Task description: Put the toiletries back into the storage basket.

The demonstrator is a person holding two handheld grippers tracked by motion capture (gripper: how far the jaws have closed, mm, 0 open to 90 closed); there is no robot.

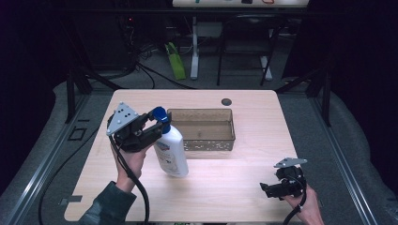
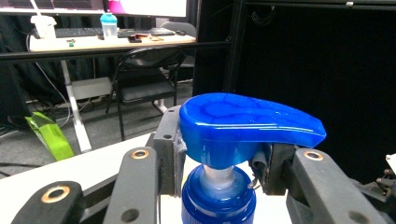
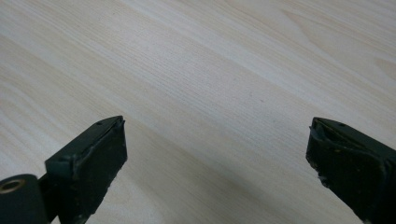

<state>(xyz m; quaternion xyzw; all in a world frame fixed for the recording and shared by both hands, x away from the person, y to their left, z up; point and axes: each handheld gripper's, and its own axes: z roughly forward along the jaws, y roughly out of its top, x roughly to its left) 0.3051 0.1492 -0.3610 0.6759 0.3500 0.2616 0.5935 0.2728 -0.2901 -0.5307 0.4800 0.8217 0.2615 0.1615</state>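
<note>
A white lotion bottle [image 1: 172, 152] with a blue pump head [image 1: 159, 114] leans on the wooden table [image 1: 225, 183], left of centre. My left gripper [image 1: 156, 123] is shut on the bottle's neck, just under the pump. In the left gripper view the pads [image 2: 170, 149] press on both sides of the neck below the blue pump head [image 2: 247, 123], above the blue collar [image 2: 219, 198]. My right gripper [image 1: 263, 188] rests low at the front right of the table, open, nothing between its jaws. The right gripper [image 3: 217, 154] looks down on bare wood [image 3: 196, 70].
A clear brownish plastic bin [image 1: 230, 126] stands just right of the bottle, behind table centre. A small dark round hole [image 1: 226, 101] sits near the far edge. Beyond the table are desk legs, a chair and a green object [image 1: 175, 61] on the floor.
</note>
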